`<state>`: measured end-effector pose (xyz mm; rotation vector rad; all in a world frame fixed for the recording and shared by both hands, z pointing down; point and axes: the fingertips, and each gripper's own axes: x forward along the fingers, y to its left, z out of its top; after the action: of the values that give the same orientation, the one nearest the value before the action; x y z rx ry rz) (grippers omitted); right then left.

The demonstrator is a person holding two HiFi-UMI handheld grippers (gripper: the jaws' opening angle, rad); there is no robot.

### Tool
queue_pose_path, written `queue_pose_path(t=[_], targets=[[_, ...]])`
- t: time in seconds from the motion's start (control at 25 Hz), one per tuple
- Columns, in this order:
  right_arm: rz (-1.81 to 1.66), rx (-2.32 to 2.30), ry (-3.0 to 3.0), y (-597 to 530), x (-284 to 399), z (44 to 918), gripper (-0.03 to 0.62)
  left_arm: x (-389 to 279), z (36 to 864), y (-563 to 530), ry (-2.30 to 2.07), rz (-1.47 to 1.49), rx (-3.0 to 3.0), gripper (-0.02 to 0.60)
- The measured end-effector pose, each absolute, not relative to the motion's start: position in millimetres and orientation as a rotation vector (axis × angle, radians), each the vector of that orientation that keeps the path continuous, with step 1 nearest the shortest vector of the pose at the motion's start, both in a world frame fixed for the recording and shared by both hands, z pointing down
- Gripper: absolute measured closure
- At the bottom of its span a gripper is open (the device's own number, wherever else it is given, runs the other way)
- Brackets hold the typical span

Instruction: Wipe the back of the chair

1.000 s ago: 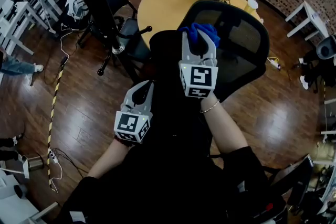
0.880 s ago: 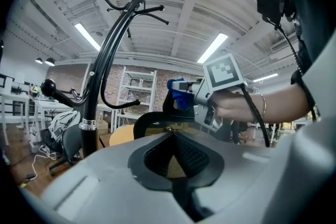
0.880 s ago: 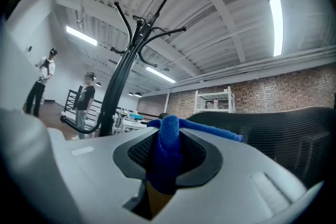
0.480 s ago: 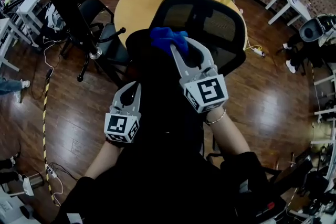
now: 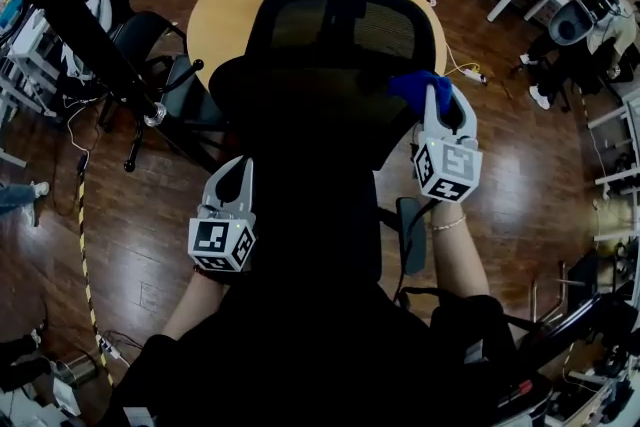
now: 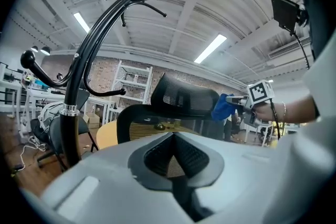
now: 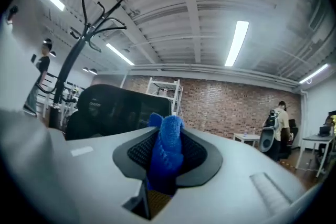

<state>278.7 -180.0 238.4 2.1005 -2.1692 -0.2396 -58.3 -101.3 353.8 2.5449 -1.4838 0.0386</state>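
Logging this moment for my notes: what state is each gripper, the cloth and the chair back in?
left gripper: shut, holding nothing.
right gripper: shut on the blue cloth.
blue cloth: bunched between the right gripper's jaws, at the chair back's right edge.
chair back: upright.

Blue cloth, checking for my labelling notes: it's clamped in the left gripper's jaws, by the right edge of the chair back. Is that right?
Wrong gripper. The blue cloth is clamped in the right gripper, not the left, as the right gripper view shows. The left gripper has its jaws together on nothing. The cloth is indeed by the right edge of the chair back.
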Motion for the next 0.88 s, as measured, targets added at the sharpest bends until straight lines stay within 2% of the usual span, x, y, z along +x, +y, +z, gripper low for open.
queue_pose_path(t=[0.2,0.88], targets=[[-0.275,2.192,-2.010,-200,297,253,0.505,-54,351,-99,-1.481,0.047,2.558,0.574],[-0.493,2.290,-1.788,-211,264,257,0.505,-75,355,-100,-1.529,0.059,2.512,0.574]])
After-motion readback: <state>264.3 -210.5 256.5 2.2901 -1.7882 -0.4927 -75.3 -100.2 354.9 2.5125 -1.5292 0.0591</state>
